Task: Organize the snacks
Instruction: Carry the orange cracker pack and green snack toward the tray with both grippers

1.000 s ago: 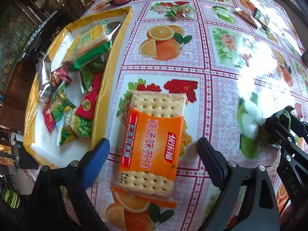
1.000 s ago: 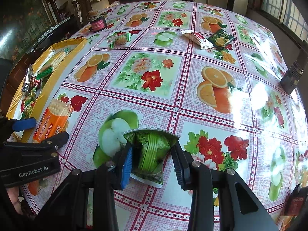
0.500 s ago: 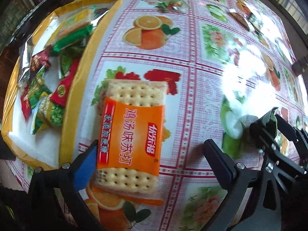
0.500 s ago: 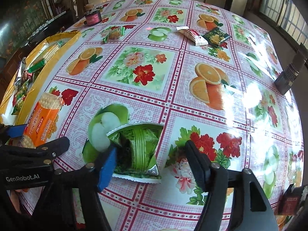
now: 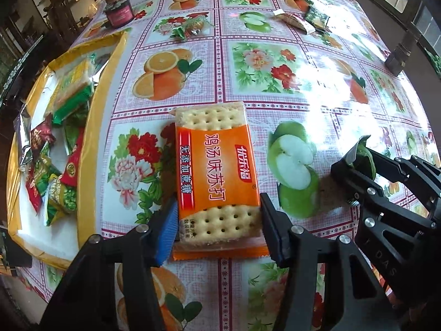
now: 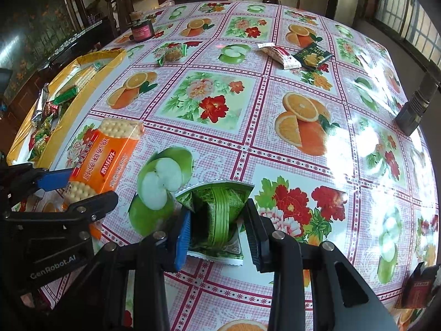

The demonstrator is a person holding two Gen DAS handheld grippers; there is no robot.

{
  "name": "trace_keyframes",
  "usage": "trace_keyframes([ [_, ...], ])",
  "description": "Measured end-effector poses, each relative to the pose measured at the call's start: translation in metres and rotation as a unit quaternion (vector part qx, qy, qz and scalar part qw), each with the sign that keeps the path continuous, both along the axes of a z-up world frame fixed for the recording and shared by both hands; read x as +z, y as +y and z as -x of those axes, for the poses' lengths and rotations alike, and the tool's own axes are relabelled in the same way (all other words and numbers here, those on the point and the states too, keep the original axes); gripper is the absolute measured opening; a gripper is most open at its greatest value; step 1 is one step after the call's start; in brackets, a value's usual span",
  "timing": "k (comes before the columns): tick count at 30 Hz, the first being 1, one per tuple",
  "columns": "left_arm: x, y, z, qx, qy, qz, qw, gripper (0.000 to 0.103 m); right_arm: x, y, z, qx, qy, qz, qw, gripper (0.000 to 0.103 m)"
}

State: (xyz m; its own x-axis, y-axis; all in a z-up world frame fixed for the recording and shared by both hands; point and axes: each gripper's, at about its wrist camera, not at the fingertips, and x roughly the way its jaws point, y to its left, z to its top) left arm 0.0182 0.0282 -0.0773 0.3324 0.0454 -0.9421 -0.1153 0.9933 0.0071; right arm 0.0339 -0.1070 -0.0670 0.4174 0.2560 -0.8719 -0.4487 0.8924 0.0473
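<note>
An orange cracker pack is lifted off the fruit-print tablecloth, and my left gripper is shut on its near end. It also shows in the right wrist view, raised and tilted. My right gripper is shut on a crumpled green snack packet, whose near edge touches the cloth. In the left wrist view the packet peeks past the right gripper's fingers. A yellow-rimmed tray with several snack packs lies at the left.
A dark jar stands at the far left. A small green-ended snack, a white-red packet and a dark green packet lie far across the table. A dark box stands at the right; a brown packet lies near right.
Both grippers have closed from wide open: the left onto the cracker pack, which now rises off the cloth, and the right onto the green packet.
</note>
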Motion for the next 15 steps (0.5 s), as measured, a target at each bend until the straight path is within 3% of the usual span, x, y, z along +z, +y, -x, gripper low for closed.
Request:
trace_keyframes([
  [7, 0.004, 0.006, 0.003, -0.001, -0.019, -0.006, 0.9998, 0.056, 0.008, -0.001, 0.004, 0.0, -0.014, -0.001, 1.0, 0.036],
  [15, 0.024, 0.007, 0.016, 0.001, -0.066, -0.029, 0.9974, 0.056, 0.02, 0.005, 0.009, 0.005, -0.029, 0.0, 1.0, 0.036],
])
